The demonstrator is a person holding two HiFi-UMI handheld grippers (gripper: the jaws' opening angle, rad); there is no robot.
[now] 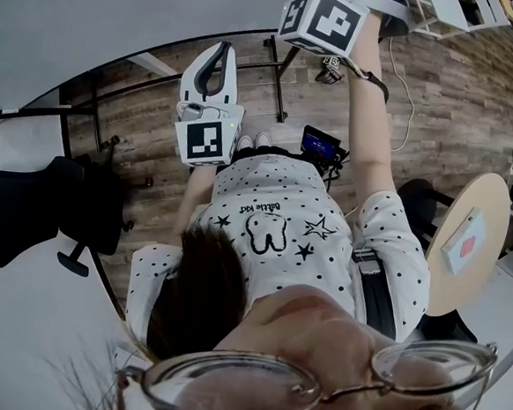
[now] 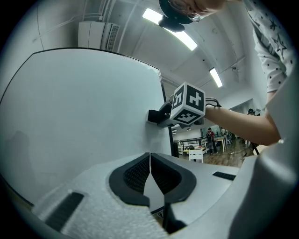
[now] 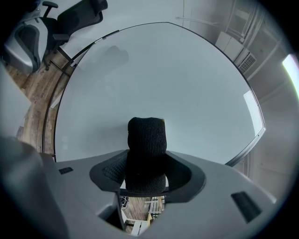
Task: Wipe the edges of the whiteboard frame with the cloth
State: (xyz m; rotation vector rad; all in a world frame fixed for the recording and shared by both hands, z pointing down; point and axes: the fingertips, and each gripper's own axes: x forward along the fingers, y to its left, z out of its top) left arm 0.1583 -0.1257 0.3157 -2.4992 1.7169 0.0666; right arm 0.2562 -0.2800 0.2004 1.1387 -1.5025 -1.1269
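The whiteboard (image 2: pixel 84 116) fills the left gripper view, with its thin dark frame (image 2: pixel 162 88) down the right side. My right gripper (image 3: pixel 146 164) is shut on a black knitted cloth (image 3: pixel 146 135) that sticks out past the jaws towards the board (image 3: pixel 163 79); the frame (image 3: pixel 254 137) curves by at the right. In the left gripper view the cloth (image 2: pixel 156 115) touches the board just left of the frame, under the right gripper's marker cube (image 2: pixel 188 105). My left gripper (image 2: pixel 150 161) is shut on nothing, lower down and facing the board. In the head view it (image 1: pixel 207 107) hangs below the raised right gripper (image 1: pixel 324 19).
A black office chair (image 1: pixel 35 209) stands left of the person, and a round wooden table (image 1: pixel 470 243) at the right. The board's black stand legs (image 1: pixel 280 78) rest on the wooden floor (image 1: pixel 442 90). Desks and people show far off past the board's edge (image 2: pixel 210 140).
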